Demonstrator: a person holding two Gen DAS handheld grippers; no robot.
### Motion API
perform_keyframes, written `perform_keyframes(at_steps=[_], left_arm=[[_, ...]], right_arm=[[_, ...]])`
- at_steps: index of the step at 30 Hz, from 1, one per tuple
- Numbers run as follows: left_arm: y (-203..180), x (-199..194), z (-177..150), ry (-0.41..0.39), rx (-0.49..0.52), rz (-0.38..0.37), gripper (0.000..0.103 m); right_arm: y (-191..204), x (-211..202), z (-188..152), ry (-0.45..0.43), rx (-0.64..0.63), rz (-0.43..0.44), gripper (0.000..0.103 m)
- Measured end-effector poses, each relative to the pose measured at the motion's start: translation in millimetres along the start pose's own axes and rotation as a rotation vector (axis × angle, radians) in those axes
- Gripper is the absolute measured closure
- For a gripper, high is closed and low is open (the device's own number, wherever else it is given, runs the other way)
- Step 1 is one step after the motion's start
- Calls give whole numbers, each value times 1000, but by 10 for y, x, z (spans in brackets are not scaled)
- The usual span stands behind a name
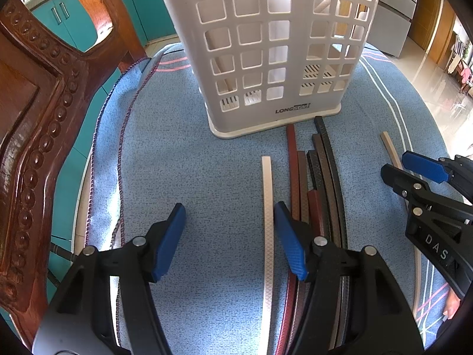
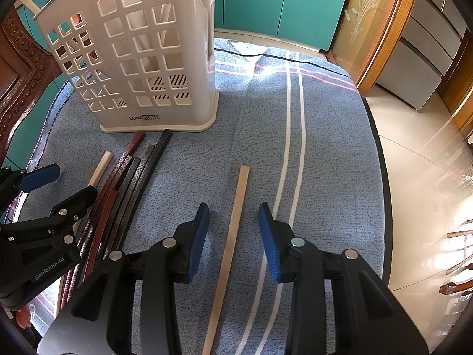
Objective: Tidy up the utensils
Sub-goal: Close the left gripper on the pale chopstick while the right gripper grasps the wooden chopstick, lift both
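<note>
The left gripper (image 1: pixel 229 242) stands half open at lower centre, the white chopstick (image 1: pixel 267 222) between its pads and ungripped, while the right gripper (image 2: pixel 233 241) straddles the tan chopstick (image 2: pixel 233 227) without touching, below the white slotted holder (image 2: pixel 133 59) with sticks inside.

A white slotted utensil holder (image 1: pixel 266 53) is standing upright at 12 o'clock on the blue cloth. A white chopstick (image 1: pixel 266 222) is lying flat, pointing toward it; dark and reddish chopsticks (image 1: pixel 317 177) are lying bundled at its 3 o'clock, and a beige chopstick (image 2: pixel 233 236) is lying apart, farther toward 3 o'clock
</note>
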State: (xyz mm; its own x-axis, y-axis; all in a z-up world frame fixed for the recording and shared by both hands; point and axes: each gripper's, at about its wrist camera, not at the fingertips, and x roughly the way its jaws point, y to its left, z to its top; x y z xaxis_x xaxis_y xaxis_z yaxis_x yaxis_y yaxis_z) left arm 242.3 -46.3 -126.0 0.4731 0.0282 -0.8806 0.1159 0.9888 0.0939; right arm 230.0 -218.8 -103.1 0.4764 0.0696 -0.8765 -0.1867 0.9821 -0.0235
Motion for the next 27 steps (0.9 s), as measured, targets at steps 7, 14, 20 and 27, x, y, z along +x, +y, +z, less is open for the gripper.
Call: perform_keyframes(at_steps=[7,14,20,27], left_arm=[[-46,-14,25,4,-9,-78,74],[23,-32,59,-23,-71,-121,96],[120,-499,106,-163,-89,-136,96],[124,-1297,39,-491,-14,-218,96]], right_arm=[[45,-27,1,2,-14,35,87],[24,-125,28,-26,1,64,96],[-100,-624,118,-150,29,130,97],[-171,-1441,6,-465,10,249,96]])
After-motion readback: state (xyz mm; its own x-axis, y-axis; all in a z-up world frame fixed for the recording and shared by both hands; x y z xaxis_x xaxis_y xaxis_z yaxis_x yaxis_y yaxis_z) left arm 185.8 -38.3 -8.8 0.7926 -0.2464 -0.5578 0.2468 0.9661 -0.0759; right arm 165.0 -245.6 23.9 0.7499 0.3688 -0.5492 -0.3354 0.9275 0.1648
